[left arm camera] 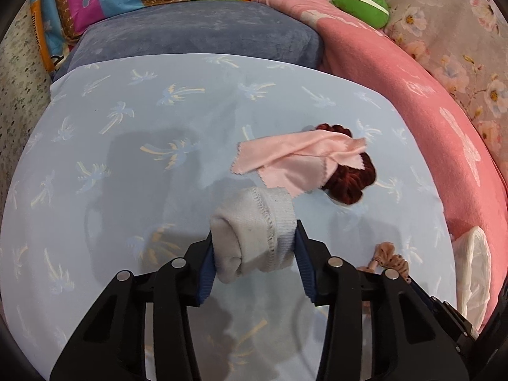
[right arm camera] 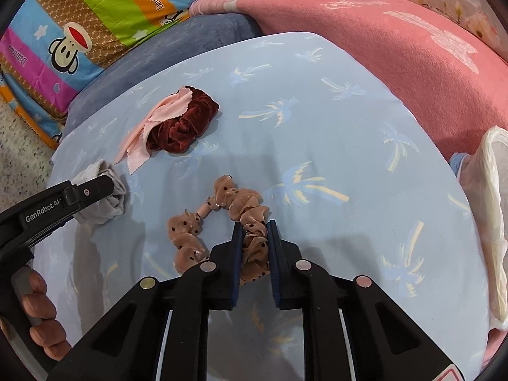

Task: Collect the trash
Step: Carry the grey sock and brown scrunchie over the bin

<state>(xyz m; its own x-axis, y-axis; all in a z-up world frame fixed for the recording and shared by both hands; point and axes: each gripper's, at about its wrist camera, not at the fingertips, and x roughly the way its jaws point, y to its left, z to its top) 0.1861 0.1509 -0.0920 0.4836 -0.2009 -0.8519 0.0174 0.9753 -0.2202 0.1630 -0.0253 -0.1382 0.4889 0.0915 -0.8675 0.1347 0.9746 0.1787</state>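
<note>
My left gripper is shut on a rolled grey-white sock and holds it over the light blue palm-print sheet. The sock also shows in the right wrist view, with the left gripper on it. My right gripper is shut on a tan polka-dot scrunchie that lies on the sheet. A dark red velvet scrunchie lies further off, partly under a pink cloth scrap.
A white plastic bag sits at the sheet's right edge. A pink blanket borders the right side. A blue-grey cushion and a colourful cartoon quilt lie behind. A green plush is at the back.
</note>
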